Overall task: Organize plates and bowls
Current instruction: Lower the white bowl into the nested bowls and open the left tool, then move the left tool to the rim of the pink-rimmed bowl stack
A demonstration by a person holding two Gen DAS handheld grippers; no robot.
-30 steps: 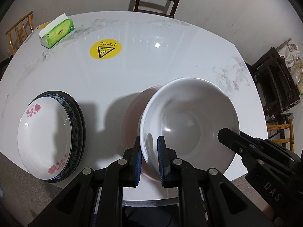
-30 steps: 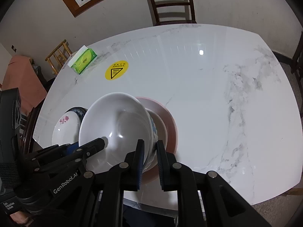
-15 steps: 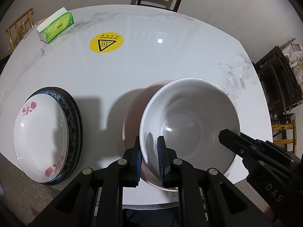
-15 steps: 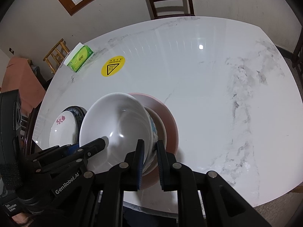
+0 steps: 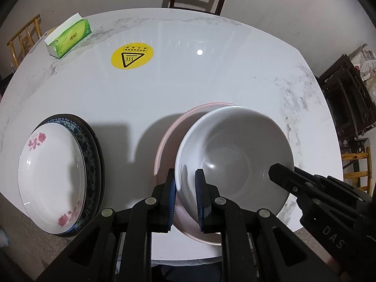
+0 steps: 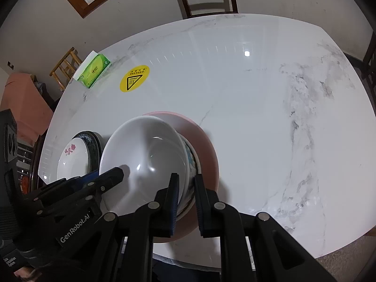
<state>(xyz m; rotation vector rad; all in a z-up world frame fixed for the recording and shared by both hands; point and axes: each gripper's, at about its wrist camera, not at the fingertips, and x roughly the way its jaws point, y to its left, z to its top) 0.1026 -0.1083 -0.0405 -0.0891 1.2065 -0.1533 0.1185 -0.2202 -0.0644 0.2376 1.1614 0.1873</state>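
Both tongs, left tongs (image 5: pixel 185 198) and right tongs (image 6: pixel 186 203), are clamped on the white bowl (image 5: pixel 235 162), over the pink plate (image 5: pixel 169 141). Probably lifted, hard to tell. Flowered plates (image 5: pixel 50 183) sit at 9 o'clock on the table (image 5: pixel 211 75).

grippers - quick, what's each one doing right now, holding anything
Left gripper: shut on the white bowl's near-left rim.
Right gripper: shut on the same white bowl's rim from the other side, above the pink bowl.
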